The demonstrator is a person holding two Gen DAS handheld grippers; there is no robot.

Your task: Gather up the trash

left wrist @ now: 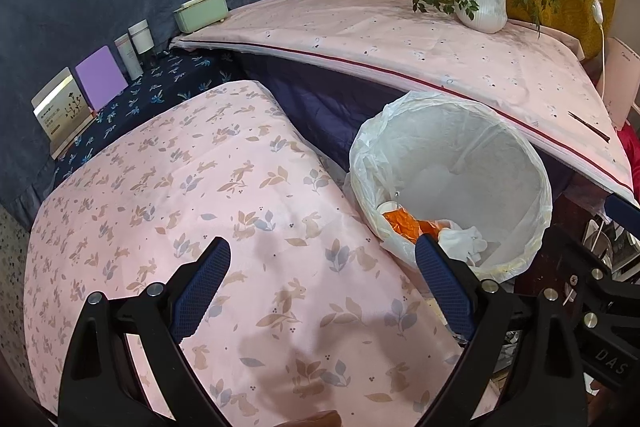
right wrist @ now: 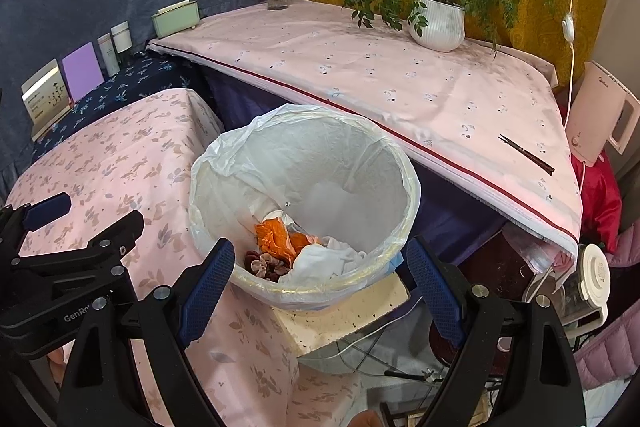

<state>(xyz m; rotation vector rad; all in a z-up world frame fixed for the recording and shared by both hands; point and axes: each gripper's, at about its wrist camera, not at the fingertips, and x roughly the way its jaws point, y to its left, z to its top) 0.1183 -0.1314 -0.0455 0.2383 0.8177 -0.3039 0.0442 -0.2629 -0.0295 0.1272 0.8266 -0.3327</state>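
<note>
My right claw [right wrist: 320,283] hangs spread and empty above the round white plastic-lined trash bin [right wrist: 404,163]; my left claw [left wrist: 322,283], also apart and empty, hovers over the pink rabbit-print tabletop [left wrist: 160,195] beside it; inside the bin lie crumpled orange wrapper [right wrist: 276,237] and white tissue [right wrist: 320,261], light, soft, easily pinched at a fold; "GenRo" reads on the left claw's body, "Midea" seemingly on the white electric kettle [right wrist: 596,119].
</note>
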